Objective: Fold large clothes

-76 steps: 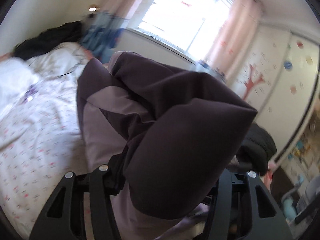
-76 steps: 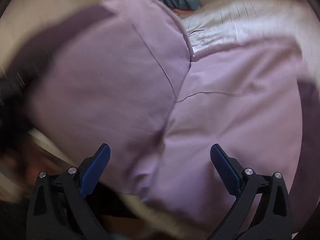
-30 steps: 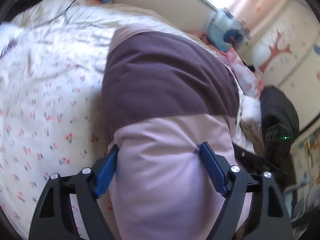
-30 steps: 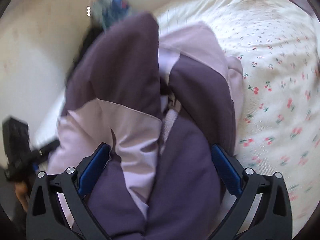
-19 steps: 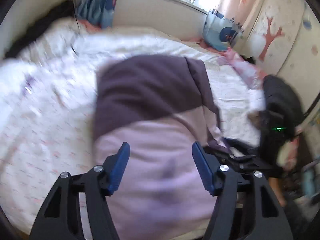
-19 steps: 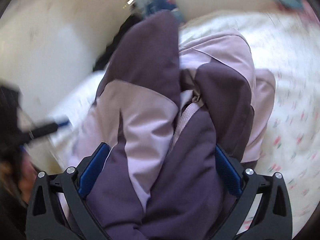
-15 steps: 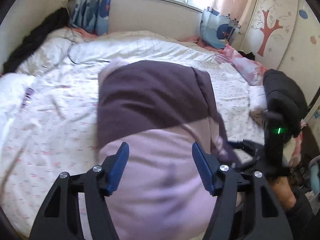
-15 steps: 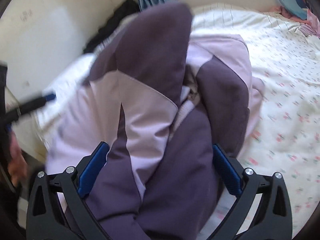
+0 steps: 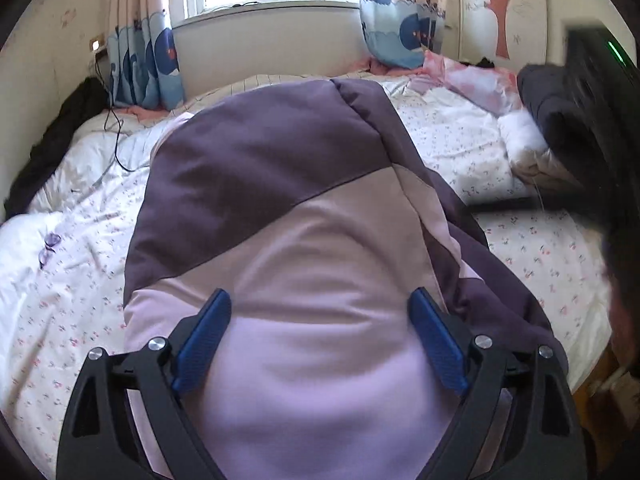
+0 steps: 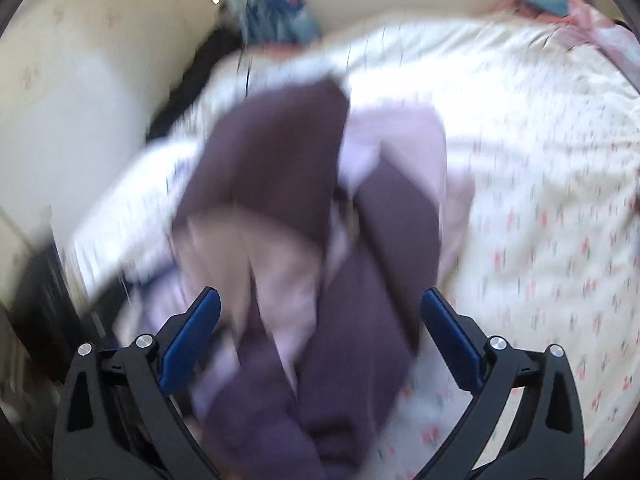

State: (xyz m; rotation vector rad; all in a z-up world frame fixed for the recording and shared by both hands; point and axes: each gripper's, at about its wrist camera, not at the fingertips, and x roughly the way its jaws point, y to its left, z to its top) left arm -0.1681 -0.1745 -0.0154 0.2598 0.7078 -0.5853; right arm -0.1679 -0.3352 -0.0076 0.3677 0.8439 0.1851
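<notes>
Purple jacket (image 9: 280, 216) lies folded on bed (image 9: 72, 280) near its front edge, bottom cut off. Left gripper (image 9: 320, 336) fingers opening, jacket between; right gripper (image 10: 320, 332) wide, view blurred, zipper side showing.

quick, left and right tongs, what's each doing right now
left tongs: opening, the purple jacket lies between the pads, not pinched.
right tongs: open above the jacket, holding nothing.

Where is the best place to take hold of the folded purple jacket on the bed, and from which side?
Probably the near lilac end of the purple jacket, approached from the bed's near edge. That rounded, bulky fold lies nearest to the left gripper, whose jaws are opening.
</notes>
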